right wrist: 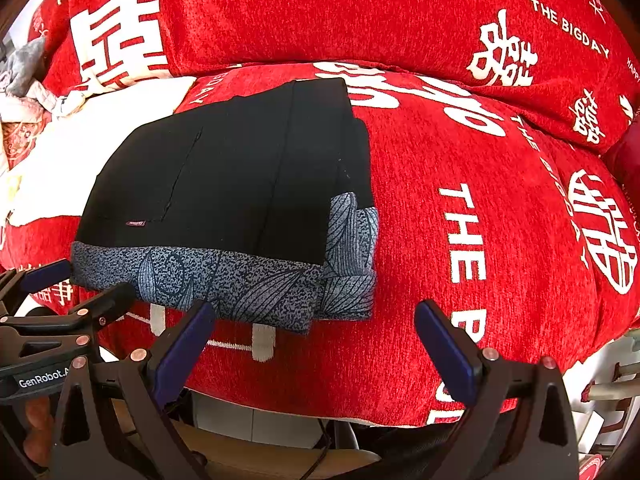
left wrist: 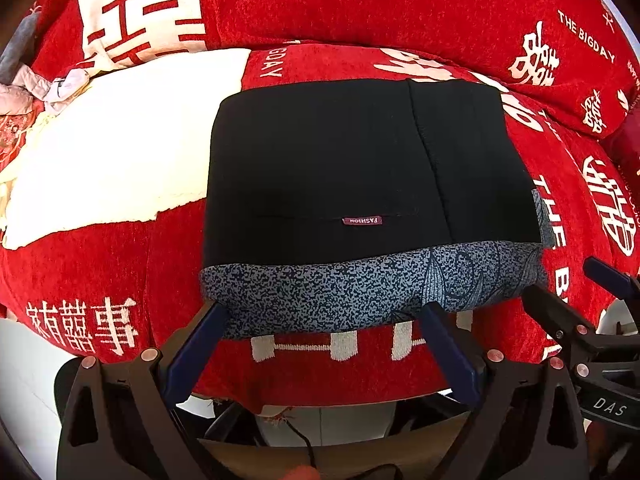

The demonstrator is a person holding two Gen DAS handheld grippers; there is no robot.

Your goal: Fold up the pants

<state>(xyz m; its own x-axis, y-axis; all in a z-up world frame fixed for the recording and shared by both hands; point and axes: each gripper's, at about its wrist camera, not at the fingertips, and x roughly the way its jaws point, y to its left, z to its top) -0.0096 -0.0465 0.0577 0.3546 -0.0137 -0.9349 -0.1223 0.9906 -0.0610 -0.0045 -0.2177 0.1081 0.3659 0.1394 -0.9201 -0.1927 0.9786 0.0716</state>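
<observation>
Pants [left wrist: 360,168] lie folded on red sofa cover [left wrist: 360,8], beside white patch [left wrist: 120,140].

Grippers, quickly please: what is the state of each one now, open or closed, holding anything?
Left gripper: open, holding nothing, at the near edge of the pants.
Right gripper: open, holding nothing.

The black pants [left wrist: 360,168] carry a small maroon label [left wrist: 362,221] that reads "FASHION", seen upside down in the left wrist view. The red sofa cover [right wrist: 420,240] is woven with white Chinese double-happiness characters and the repeated English words "THE BIGDAY" [right wrist: 570,26], plus a partly cut-off "HAPPY" at its edges. The left gripper [right wrist: 72,284] bears a tag reading "GenRobot.A…", cut short, and the right gripper [left wrist: 568,284] shows the letters "DAS" on its body.
</observation>
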